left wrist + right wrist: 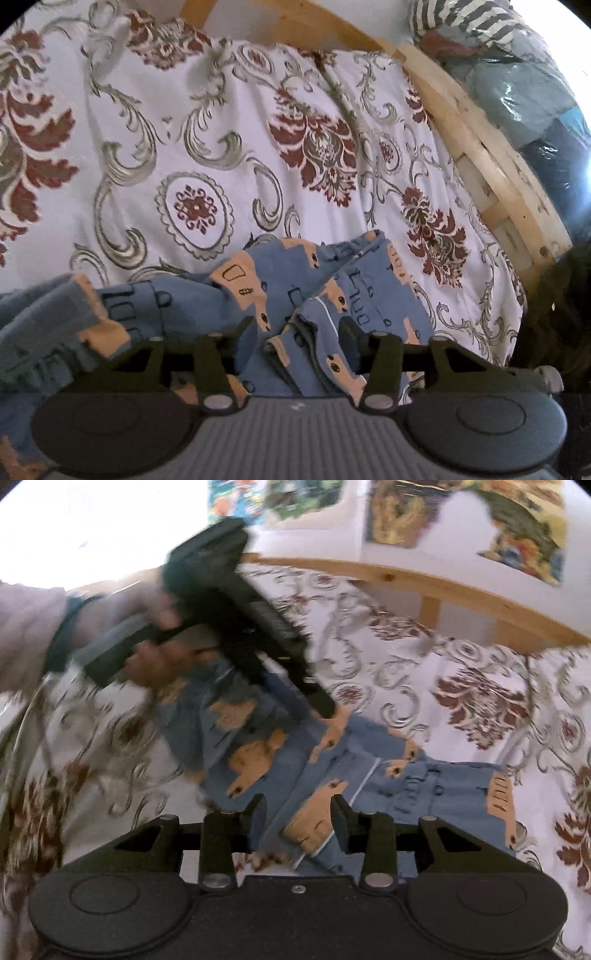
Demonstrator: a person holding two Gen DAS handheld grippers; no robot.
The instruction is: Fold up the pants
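Observation:
Blue pants (288, 280) printed with tan shapes lie crumpled on a flowered bedspread (147, 147). My left gripper (295, 328) hangs just over them with its jaws apart, and a raised fold of cloth sits in the gap without being pinched. In the right wrist view the pants (369, 775) stretch from upper left to lower right. My right gripper (298, 805) stands open low over one end, its pads clear of the cloth. Farther up that view a hand (147, 664) holds the left gripper, blurred, its fingers (317, 698) pointing down at the pants.
The white bedspread (480, 686) with maroon and grey scrolls covers the whole bed. A pale wooden bed frame (480, 140) runs along the far and right sides. Plastic-wrapped bundles (535, 92) are stacked beyond it. Pictures (443, 513) hang on the wall behind.

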